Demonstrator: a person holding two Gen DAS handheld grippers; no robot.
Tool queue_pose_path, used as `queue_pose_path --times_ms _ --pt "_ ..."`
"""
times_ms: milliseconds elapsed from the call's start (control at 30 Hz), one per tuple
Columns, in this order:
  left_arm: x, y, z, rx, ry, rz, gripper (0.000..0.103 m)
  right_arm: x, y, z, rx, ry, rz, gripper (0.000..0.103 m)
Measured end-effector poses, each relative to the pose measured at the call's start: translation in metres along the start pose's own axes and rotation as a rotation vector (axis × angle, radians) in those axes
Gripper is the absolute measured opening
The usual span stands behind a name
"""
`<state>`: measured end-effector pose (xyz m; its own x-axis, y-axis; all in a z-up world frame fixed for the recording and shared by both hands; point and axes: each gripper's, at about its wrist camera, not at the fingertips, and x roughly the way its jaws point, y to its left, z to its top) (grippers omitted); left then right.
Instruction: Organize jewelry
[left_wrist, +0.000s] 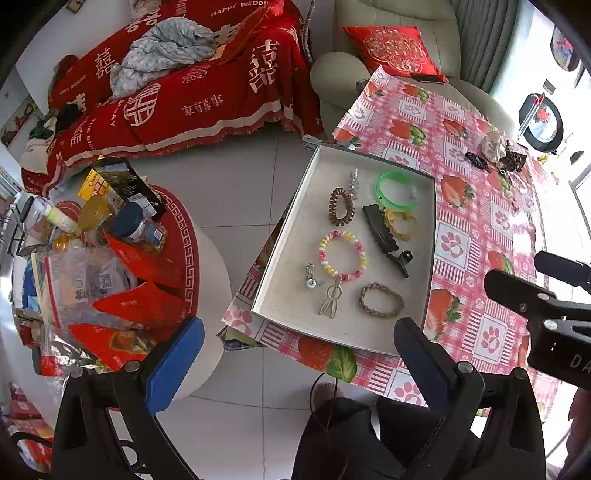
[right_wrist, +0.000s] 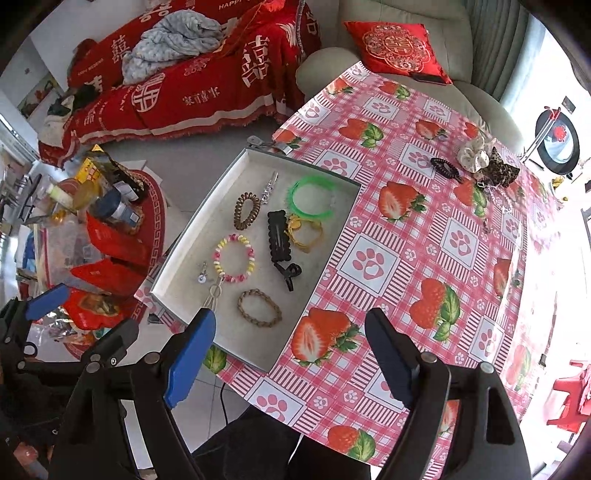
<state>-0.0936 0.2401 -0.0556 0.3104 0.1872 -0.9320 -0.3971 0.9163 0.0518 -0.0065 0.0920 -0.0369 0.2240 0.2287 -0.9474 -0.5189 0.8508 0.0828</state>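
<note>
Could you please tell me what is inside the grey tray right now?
The tray holds a green bangle, brown coil tie, black claw clip, yellow tie, beaded bracelet, braided bracelet and small clips. The right finger hides its near corner.

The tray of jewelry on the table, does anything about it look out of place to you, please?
Yes: the tray overhangs the table's left edge, one corner past the tablecloth. Also, a black hair tie, cream scrunchie and leopard scrunchie lie loose at the far side, outside it.
</note>
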Motion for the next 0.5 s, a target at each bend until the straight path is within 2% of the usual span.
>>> queue_pose_path --times_ms 500 --pt "-0.0006 0.0036 0.0012 -0.004 -0.003 0.000 0.103 -0.0017 0.0083 0.0029 -0.007 0.000 -0.002 0.085"
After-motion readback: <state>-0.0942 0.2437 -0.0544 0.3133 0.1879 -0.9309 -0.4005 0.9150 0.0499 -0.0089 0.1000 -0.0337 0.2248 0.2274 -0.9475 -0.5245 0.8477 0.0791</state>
